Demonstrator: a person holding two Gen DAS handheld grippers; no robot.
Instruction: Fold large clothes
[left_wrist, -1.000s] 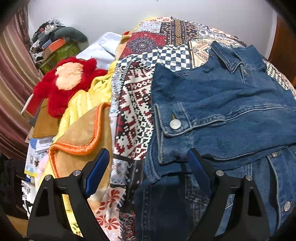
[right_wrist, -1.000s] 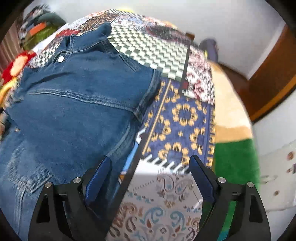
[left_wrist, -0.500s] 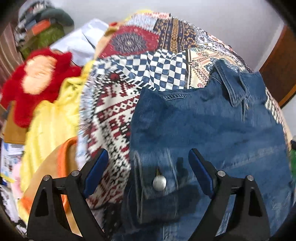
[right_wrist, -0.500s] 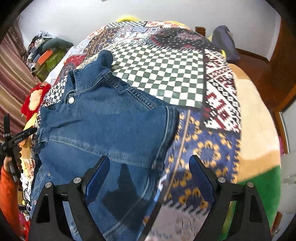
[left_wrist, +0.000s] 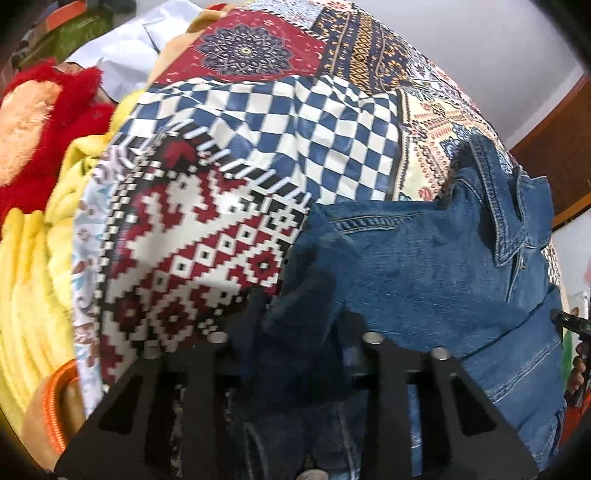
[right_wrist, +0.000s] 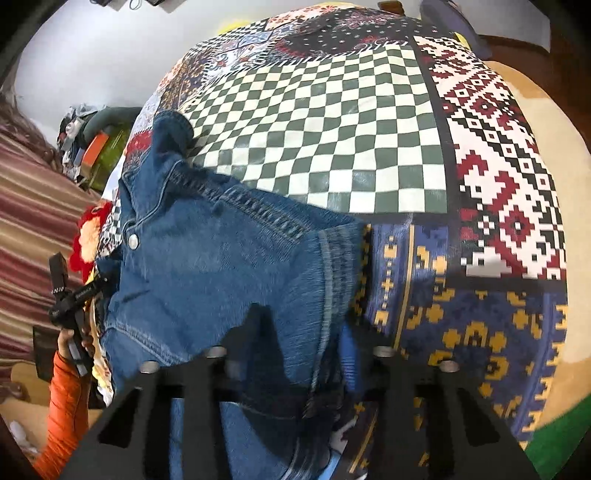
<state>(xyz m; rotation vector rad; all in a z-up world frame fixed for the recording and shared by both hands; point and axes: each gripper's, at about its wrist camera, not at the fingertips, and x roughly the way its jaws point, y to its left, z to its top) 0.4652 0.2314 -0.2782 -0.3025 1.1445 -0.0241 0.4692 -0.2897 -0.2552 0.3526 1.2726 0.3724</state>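
Both hand-held grippers just closed, pinching denim jacket (left_wrist: 424, 266).

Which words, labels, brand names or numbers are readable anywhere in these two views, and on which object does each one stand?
None can be read.
Left gripper handle, seen in the right wrist view: a short white print, too small and blurred to read.
Denim jacket: no label or tag text shows; its metal snap button is too blurred to tell any stamping.
Patchwork bedspread: patterns only, no letters.
Boxes by the wall: too small to tell.
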